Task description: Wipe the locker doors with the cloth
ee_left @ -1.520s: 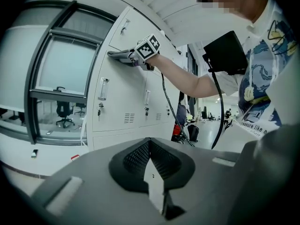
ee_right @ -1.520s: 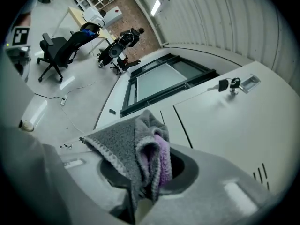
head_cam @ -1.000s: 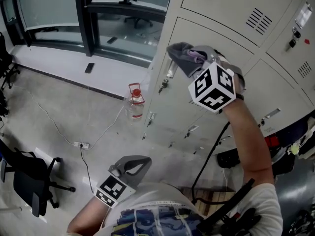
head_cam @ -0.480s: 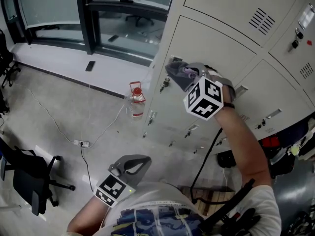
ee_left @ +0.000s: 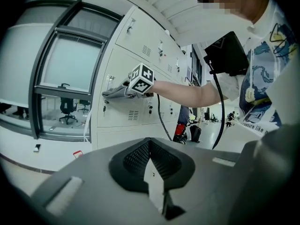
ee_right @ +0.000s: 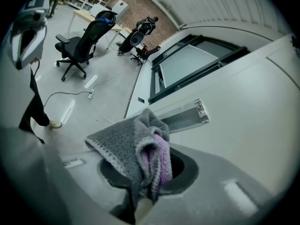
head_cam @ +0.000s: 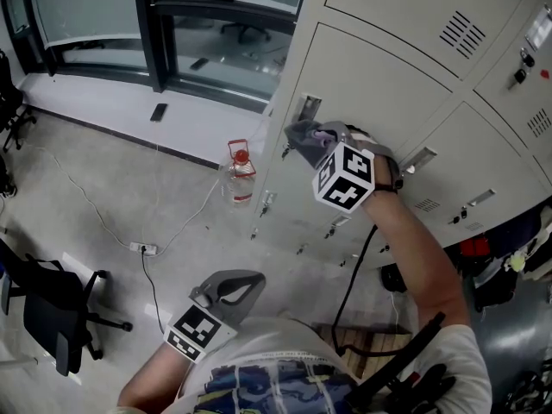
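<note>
Right gripper [head_cam: 317, 138], cloth [head_cam: 297, 134] lower; arm [head_cam: 416, 250] outstretched

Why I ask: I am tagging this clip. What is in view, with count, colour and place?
lockers: one bank, cream, head view's right
nearest door handle: one, metal, beside the cloth
cloth: one, grey with purple inside, held up at a locker door
water bottle: one, clear with red cap, floor by the lockers
office chair: one, black, floor at lower left
power strip: one, white, floor, cable attached
windows: several panes, dark frames, upper left
right gripper: one, grey, shut on the cloth, raised to the door
left gripper: one, grey, shut and empty, low by the torso
</note>
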### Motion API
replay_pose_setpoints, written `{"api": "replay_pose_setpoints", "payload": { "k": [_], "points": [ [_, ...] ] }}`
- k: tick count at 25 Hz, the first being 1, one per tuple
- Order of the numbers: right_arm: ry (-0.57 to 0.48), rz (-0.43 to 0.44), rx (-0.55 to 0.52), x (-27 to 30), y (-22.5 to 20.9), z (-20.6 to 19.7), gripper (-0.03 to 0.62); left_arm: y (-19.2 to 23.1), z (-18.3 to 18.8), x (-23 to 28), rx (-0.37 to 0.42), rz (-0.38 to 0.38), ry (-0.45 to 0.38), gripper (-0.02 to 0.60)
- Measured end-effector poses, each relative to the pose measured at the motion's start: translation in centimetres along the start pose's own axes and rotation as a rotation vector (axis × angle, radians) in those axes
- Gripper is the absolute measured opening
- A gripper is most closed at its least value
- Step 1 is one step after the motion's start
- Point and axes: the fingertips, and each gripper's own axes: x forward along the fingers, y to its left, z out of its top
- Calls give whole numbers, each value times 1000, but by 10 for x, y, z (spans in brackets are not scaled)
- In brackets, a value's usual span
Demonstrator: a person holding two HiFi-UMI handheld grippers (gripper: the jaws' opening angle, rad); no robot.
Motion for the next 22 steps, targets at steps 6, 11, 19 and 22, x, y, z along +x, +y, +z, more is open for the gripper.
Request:
{"api": "replay_pose_setpoints", "payload": {
  "k": [6,11,19,22],
  "points": [
    [-13,-22,1,-3,4,0,88,0,0,-3,-2,3,-2,3],
    [-4,-52,18,-15,5,-12,89,0,-1,-3,1,-6,0,2],
    [70,-25,23,-6,25,-44,88,-7,2,3,22,-37,6,3],
    [72,-13,17,3,32,-41,88,-6,2,1,27,-35,10,3]
  ]
}}
